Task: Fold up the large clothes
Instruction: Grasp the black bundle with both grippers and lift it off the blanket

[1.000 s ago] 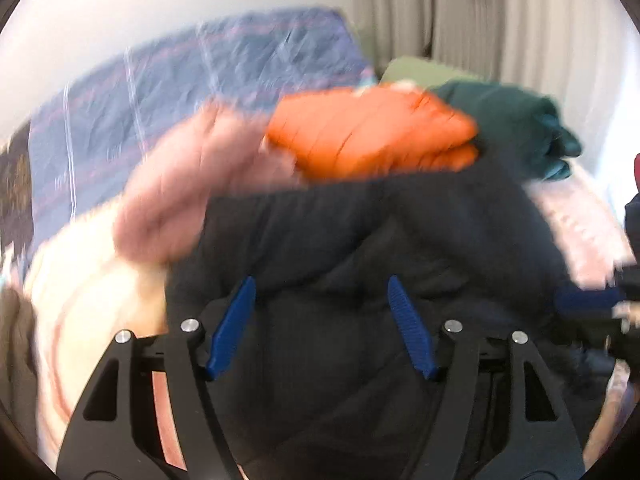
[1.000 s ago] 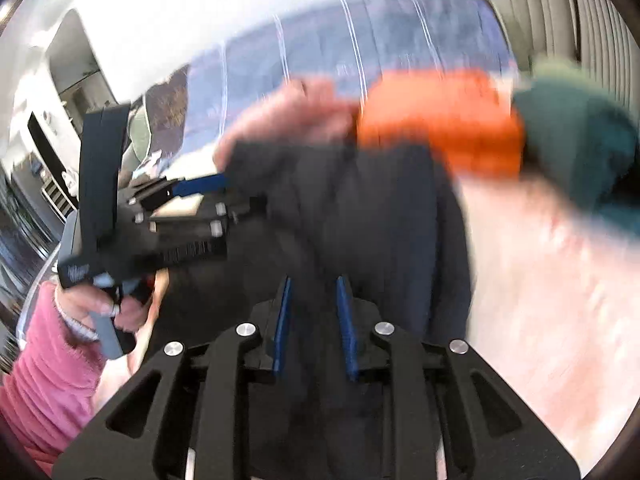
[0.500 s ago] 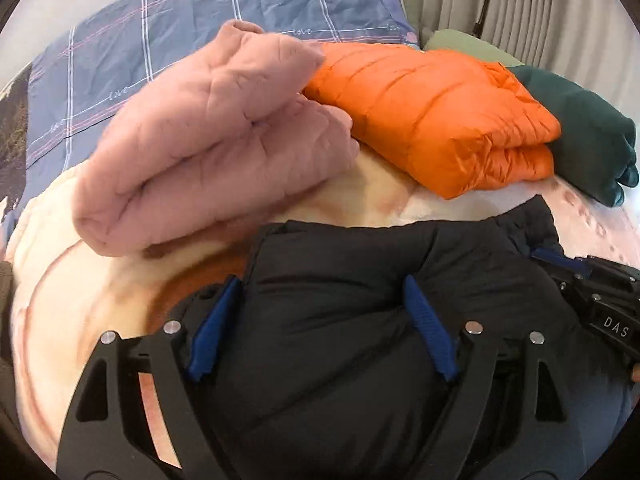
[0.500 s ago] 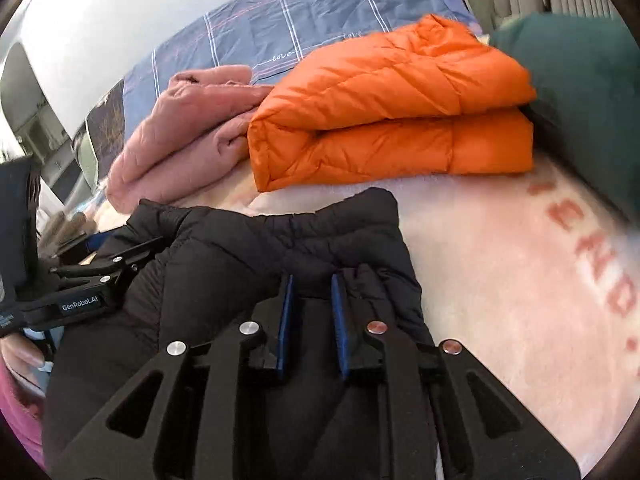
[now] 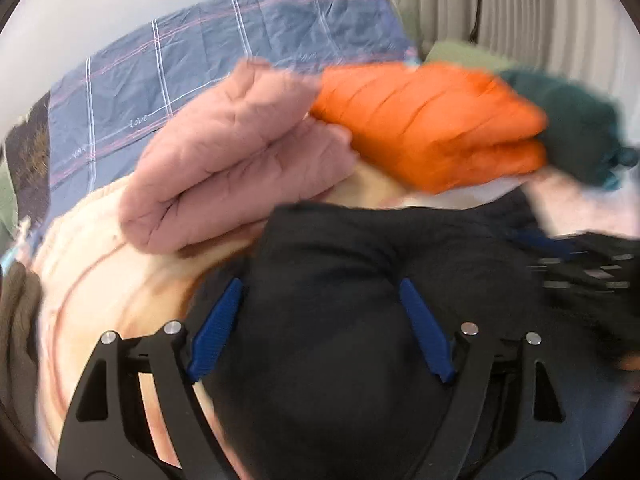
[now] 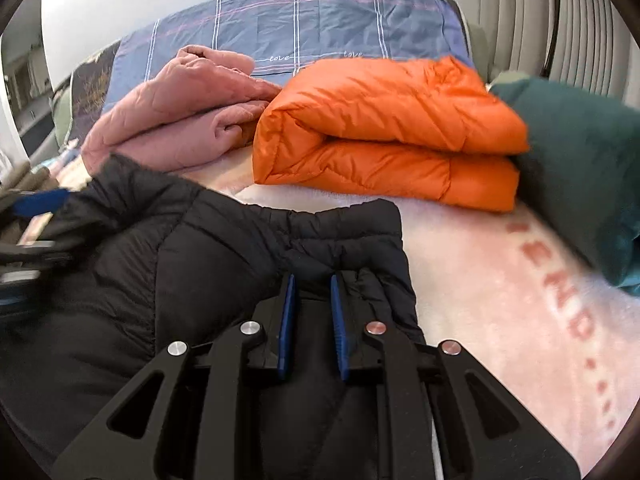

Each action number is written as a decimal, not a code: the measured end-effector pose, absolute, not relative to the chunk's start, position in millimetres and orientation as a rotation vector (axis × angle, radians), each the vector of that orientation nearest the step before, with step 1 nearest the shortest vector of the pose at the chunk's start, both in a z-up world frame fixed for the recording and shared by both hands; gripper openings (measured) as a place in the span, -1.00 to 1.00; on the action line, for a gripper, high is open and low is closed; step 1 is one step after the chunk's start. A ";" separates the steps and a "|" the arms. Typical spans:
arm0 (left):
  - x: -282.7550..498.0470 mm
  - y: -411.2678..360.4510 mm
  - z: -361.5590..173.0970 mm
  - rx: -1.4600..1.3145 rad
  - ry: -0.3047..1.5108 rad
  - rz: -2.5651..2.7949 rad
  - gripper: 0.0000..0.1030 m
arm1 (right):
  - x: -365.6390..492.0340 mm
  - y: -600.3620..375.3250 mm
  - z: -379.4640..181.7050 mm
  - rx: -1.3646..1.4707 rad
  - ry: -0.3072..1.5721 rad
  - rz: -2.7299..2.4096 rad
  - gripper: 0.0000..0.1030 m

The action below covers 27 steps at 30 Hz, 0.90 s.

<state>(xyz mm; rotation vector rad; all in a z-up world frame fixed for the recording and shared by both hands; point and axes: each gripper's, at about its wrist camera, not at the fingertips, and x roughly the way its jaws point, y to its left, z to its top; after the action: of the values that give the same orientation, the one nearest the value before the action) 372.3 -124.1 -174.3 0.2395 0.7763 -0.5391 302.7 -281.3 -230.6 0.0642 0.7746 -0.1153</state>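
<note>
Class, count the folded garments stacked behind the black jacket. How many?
3: pink garment on the left, orange puffer jacket in the middle, dark green garment on the right. More may lie hidden behind them.

I see a bed [image 6: 500, 280] under a pale pink blanket; on it lie a black jacket [image 6: 224, 248]; pink [image 6: 176, 116], orange [image 6: 384, 132] and green [image 6: 580, 152] folded bundles.

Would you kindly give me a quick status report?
Left claw open over black jacket. Right claw shut on its edge. Orange jacket folded beyond, not touching.
</note>
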 end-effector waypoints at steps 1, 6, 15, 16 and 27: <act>356.7 -117.0 -163.6 0.205 0.758 -0.594 0.59 | 301.2 -283.5 -230.7 0.065 0.774 -0.115 -0.66; 253.8 -95.4 -155.0 0.308 0.674 -0.801 0.68 | 298.8 -288.2 -231.7 0.074 0.770 -0.112 -0.66; 234.6 -85.1 -194.6 0.370 0.728 -0.698 0.72 | 291.6 -285.8 -219.3 0.039 0.757 -0.121 -0.58; 233.0 -87.7 -189.9 0.376 0.723 -0.693 0.72 | 284.1 -291.1 -211.3 0.073 0.751 -0.100 -0.44; 260.2 -139.4 -176.2 0.430 0.670 -0.648 0.74 | 148.4 -354.1 -204.9 0.550 0.785 0.045 0.36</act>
<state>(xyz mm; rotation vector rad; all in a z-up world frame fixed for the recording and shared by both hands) 260.2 -139.4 -176.2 0.4302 0.6699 -0.6481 148.4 -354.1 -204.9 0.5503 0.7849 0.0453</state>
